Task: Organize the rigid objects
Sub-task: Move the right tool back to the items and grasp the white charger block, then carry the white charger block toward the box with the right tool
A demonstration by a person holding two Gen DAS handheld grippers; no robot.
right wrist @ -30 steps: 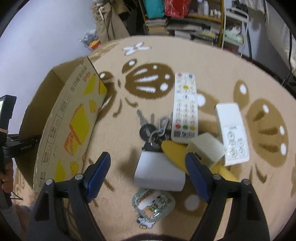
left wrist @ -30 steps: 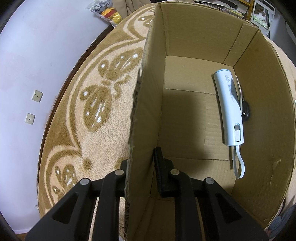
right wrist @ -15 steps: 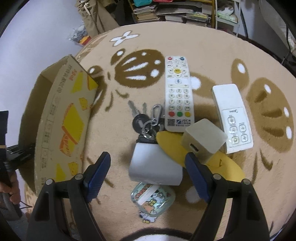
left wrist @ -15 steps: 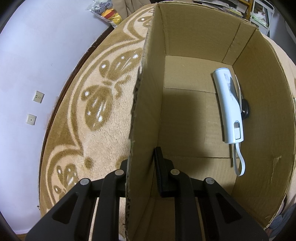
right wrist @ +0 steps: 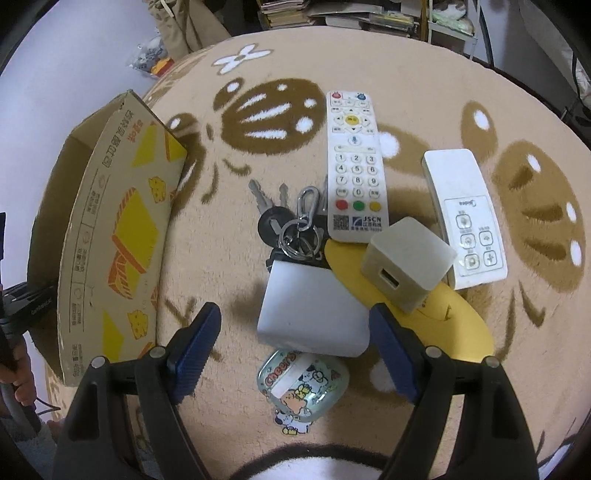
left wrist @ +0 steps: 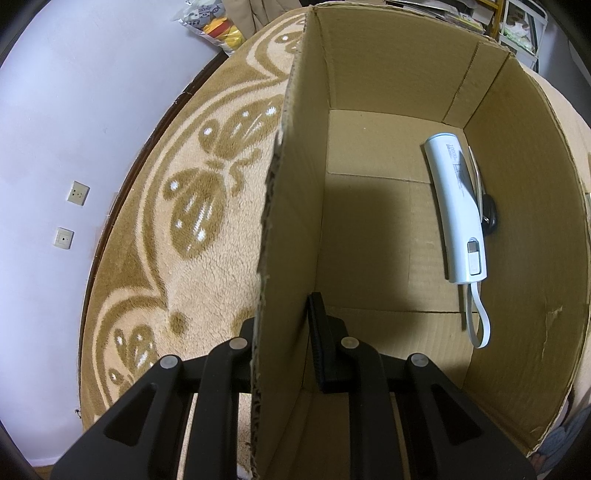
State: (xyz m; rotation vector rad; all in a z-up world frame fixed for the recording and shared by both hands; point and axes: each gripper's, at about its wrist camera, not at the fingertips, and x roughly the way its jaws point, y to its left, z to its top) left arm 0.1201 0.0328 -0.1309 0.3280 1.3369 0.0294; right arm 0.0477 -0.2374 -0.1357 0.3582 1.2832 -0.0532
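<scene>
My left gripper [left wrist: 284, 317] is shut on the near wall of the cardboard box [left wrist: 291, 221], one finger outside and one inside. On the box floor lies a white power bank [left wrist: 458, 206], with a small black item [left wrist: 489, 214] behind it. My right gripper [right wrist: 293, 328] hangs open over a pile on the rug. Its blue pads straddle a white block [right wrist: 314, 306] without touching it. Around the block lie a key bunch [right wrist: 291, 229], a TV remote [right wrist: 354, 166], a cream USB charger [right wrist: 406, 262], a white AC remote [right wrist: 465, 214], a yellow flat piece [right wrist: 450, 325] and a cartoon earbud case [right wrist: 303, 384].
The cardboard box [right wrist: 118, 229] stands left of the pile, printed side facing it. A person's hand [right wrist: 18, 380] shows at the lower left edge. Shelves with books [right wrist: 351, 18] stand beyond the round rug [right wrist: 517, 369]. A wall with sockets [left wrist: 77, 192] lies left of the box.
The right gripper tilted a little, so the pile sits higher in its view; its jaws stay wide apart. The left gripper and the box have not moved.
</scene>
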